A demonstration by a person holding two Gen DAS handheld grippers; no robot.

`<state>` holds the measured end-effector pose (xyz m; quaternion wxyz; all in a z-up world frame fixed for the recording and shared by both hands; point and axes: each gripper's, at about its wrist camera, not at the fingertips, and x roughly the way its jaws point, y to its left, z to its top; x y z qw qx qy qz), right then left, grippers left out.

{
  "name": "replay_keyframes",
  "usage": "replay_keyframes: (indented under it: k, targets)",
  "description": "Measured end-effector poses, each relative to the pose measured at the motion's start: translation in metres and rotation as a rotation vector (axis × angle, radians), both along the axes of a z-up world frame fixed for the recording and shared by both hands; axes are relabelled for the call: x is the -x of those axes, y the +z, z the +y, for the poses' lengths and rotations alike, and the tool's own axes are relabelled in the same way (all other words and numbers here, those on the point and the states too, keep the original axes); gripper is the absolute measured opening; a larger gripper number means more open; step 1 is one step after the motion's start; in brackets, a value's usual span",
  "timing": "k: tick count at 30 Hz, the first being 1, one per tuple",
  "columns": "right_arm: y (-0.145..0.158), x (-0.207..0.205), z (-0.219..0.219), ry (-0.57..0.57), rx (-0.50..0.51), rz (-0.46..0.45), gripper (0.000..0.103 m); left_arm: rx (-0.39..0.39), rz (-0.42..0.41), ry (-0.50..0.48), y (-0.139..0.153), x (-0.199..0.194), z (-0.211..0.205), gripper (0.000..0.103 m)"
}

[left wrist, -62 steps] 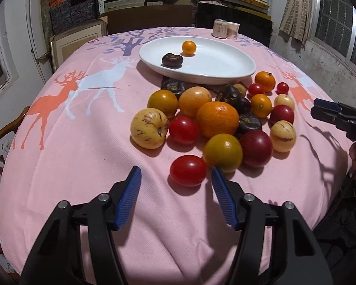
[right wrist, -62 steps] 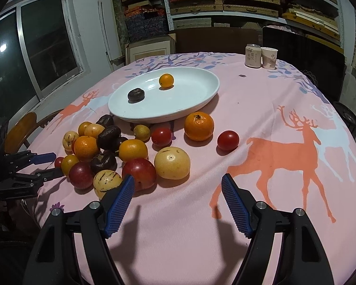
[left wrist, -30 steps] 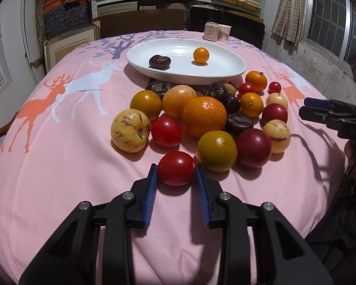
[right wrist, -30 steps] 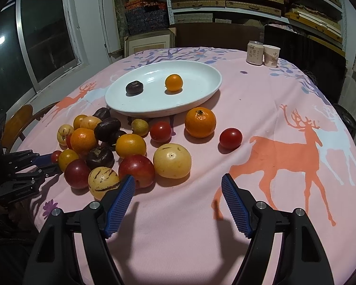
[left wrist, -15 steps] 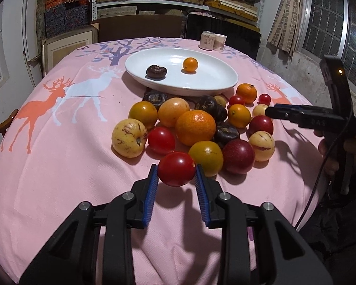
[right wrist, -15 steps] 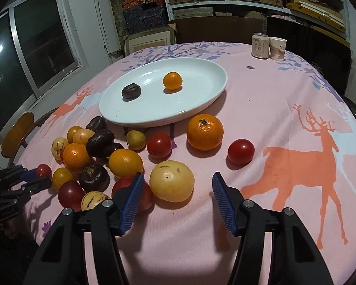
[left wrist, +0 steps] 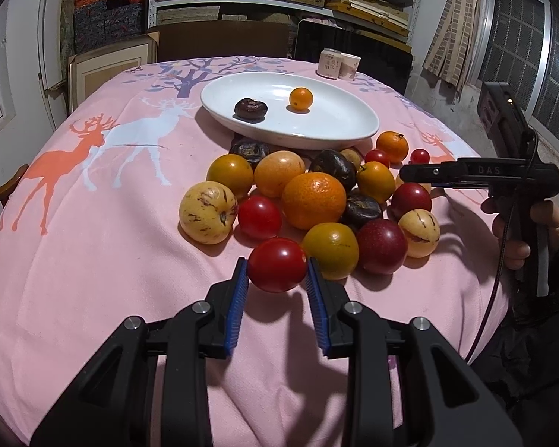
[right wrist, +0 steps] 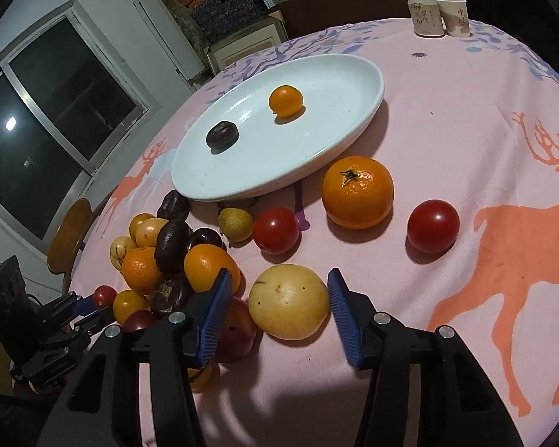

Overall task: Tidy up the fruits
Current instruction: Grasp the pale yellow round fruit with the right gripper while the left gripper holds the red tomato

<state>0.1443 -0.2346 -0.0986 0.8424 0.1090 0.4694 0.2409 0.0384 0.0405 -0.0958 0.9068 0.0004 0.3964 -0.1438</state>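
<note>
A red tomato [left wrist: 277, 263] is pinched by the left tool [left wrist: 277, 286], lifted for carrying to the white plate [left wrist: 357, 132] ahead; a yellow fruit [right wrist: 289, 306] is straddled by the spread right tool [right wrist: 277, 307].

A glossy red tomato [left wrist: 277, 263] sits pinched between blue fingers [left wrist: 237, 302], beside heaped fruits [left wrist: 313, 200].

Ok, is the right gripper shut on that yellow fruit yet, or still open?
Still open. The right gripper straddles the yellow fruit; a gap shows beside its left pad, while the other pad sits at the fruit's edge.
</note>
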Motion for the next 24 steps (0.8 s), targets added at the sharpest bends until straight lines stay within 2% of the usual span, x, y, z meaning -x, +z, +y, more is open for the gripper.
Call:
replay_keyframes:
  k: [8,15,17,18,20,24]
  targets:
    - [0.004,0.018,-0.014,0.021,0.061,-0.022,0.052,0.004,0.003,-0.002,0.001,-0.002,0.001,0.031]
    - [-0.003,0.006,-0.008,0.023,0.018,-0.003,0.057,0.0,0.008,-0.009,0.001,-0.001,-0.002,0.031]
    - [-0.003,0.004,-0.003,0.026,-0.002,0.028,0.047,-0.001,0.007,-0.007,0.002,-0.001,-0.002,0.031]
    - [-0.003,0.004,-0.003,0.029,-0.025,0.054,0.047,-0.001,0.006,-0.005,0.002,0.0,-0.001,0.031]
    - [-0.001,0.011,0.001,0.029,0.014,0.041,0.041,0.0,0.004,-0.002,0.003,0.0,0.0,0.031]
    - [0.002,0.021,-0.005,0.011,0.039,0.003,0.041,-0.005,0.003,-0.004,0.004,-0.002,-0.001,0.031]
